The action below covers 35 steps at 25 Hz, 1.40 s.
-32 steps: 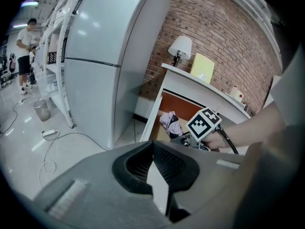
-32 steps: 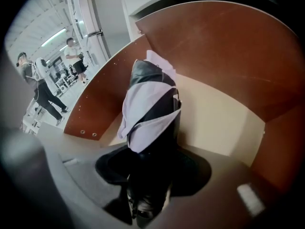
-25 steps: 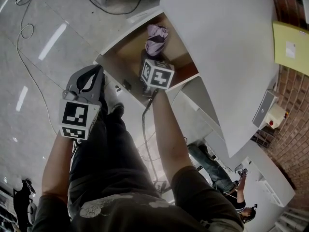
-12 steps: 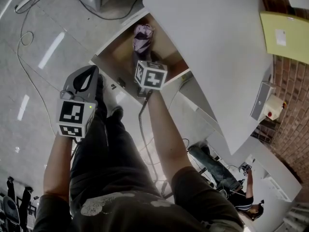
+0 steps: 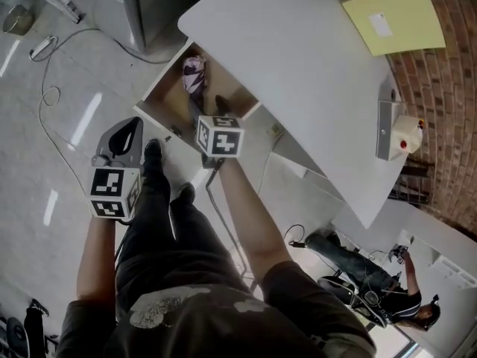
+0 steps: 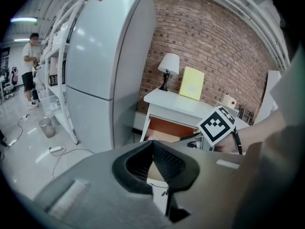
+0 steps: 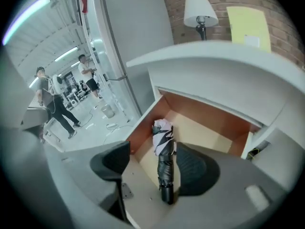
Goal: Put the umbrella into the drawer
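Found umbrella [image 7: 163, 161] lying flat on the floor of the open drawer [image 7: 209, 132], close to the left wall as the right gripper view showed it, dark handle end toward the drawer front. Noted right gripper [image 7: 153, 168] spread wide above it, pads clear, nothing pinched. Noted left gripper [image 6: 152, 149] pressed together and empty, off to the side. Judged placing step done. Judged next move, if any, to be shutting the drawer under the counter [image 5: 298, 66]: would need a level push on the front panel.
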Each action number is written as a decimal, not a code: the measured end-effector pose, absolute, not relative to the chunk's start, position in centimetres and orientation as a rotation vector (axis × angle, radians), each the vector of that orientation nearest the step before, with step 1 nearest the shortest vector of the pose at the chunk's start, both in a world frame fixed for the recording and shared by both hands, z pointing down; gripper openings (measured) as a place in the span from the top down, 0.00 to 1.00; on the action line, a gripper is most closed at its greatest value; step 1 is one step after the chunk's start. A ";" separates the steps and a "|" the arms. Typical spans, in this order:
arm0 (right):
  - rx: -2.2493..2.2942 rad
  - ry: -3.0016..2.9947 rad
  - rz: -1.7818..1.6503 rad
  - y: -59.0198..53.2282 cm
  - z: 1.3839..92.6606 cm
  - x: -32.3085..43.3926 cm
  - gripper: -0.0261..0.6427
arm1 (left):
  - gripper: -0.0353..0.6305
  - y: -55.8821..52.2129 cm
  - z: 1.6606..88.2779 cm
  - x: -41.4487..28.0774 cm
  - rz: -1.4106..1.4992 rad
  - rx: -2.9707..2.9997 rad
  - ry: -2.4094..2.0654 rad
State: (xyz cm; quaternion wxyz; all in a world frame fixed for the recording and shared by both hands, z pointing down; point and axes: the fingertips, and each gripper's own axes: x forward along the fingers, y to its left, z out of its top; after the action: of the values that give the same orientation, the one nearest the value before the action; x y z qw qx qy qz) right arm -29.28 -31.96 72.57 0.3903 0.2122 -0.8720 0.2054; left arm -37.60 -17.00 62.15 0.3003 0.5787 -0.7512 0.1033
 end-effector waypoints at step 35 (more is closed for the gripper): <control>0.740 -2.683 0.382 -30.5 41.4 -5.1 0.95 | 0.93 -19.3 40.9 -18.4 0.245 1.925 -2.089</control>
State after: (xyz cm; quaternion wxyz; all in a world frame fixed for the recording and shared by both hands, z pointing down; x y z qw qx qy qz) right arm -5.13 -30.50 41.37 0.1653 0.2598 -0.9419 0.1342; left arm -18.44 -19.30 40.94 0.1445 0.6681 -0.7249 0.0852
